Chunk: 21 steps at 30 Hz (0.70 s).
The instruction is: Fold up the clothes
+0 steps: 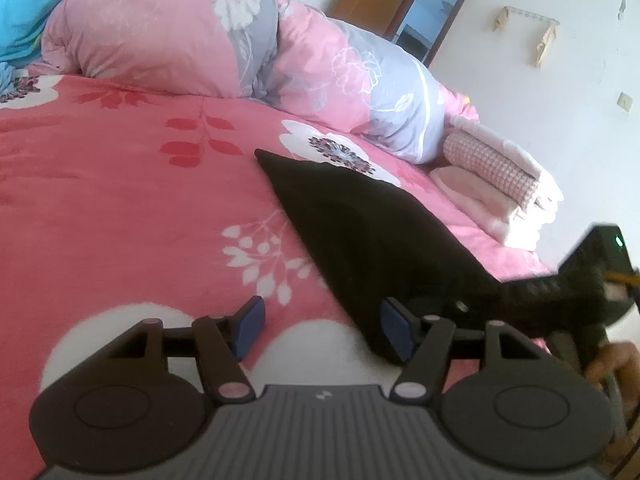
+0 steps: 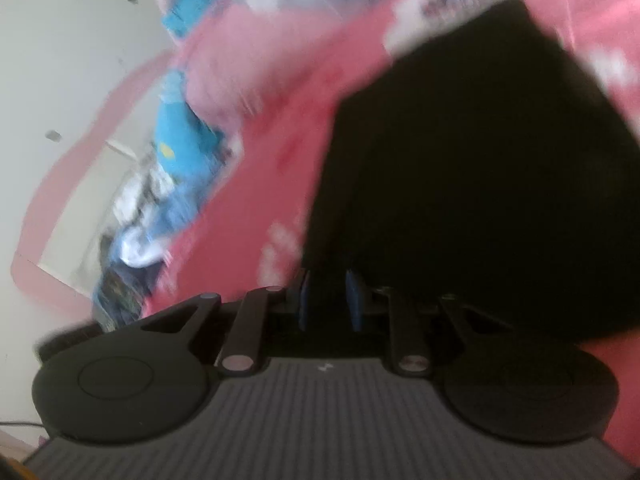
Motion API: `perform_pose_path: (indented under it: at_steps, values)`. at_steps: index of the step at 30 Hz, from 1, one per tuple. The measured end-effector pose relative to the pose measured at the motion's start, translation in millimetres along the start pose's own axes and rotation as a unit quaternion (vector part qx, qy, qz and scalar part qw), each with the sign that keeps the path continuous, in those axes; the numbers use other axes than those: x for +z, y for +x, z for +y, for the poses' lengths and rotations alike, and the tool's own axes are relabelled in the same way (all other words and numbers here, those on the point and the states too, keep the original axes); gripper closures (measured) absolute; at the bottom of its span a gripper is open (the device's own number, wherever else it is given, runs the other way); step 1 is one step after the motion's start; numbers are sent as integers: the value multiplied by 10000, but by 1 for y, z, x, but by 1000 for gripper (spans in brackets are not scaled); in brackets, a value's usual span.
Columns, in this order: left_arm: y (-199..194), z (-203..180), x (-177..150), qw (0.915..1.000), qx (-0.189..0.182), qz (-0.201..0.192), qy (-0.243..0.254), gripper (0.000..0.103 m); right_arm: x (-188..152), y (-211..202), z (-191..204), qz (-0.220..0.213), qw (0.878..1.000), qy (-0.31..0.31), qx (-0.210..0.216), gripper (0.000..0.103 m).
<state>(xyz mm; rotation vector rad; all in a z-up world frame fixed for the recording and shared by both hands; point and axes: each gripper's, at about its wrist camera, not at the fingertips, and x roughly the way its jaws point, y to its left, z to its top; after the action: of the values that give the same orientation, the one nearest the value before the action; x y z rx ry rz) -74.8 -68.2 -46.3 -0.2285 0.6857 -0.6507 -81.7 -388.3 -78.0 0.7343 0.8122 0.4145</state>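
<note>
Left wrist view
Left gripper: fingers spread wide, nothing between the blue pads.
Black garment: lies on the red floral bedspread, ahead and to the right of the left gripper; its near edge touches the right-hand pad.
Right gripper: seen at the far right, at the garment's near corner; its jaw state cannot be told from here.
Quilt: pink and grey, bunched far ahead.
Folded towels: stacked ahead to the right, beyond the garment.

Right wrist view (blurred)
Right gripper: fingers drawn near together; whether cloth sits between them cannot be told.
Black garment: directly ahead and to the right, reaching the right finger.
Bedspread: ahead on the left.
</note>
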Motion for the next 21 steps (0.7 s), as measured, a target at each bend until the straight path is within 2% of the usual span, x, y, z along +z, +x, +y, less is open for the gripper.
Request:
perform_pose_path:
  at_steps: [5, 8, 11, 16, 19, 21]
  values:
    - [-5, -2, -5, 9998, 9, 73, 210, 37, -23, -30, -5, 212, 9998, 22, -47, 90]
    - [-10, -8, -11, 9991, 48, 112, 405, 37, -15, -44, 8, 63, 9997, -221, -65, 85]
    - [-15, -15, -17, 9979, 132, 135, 616, 37, 0, -31, 21, -66, 9989, -431, 174, 85]
    - [-26, -28, -21, 9943, 240, 13, 1040, 38, 8, 1, 17, -26, 9993, -335, 164, 85]
    - [-27, -40, -22, 9906, 147, -102, 1359, 45, 1, -11, 3, -344, 9992, -119, 132, 85]
    - [-23, -50, -24, 9866, 103, -129, 1622, 57, -3, -23, -7, -636, 9980, 13, 15, 85]
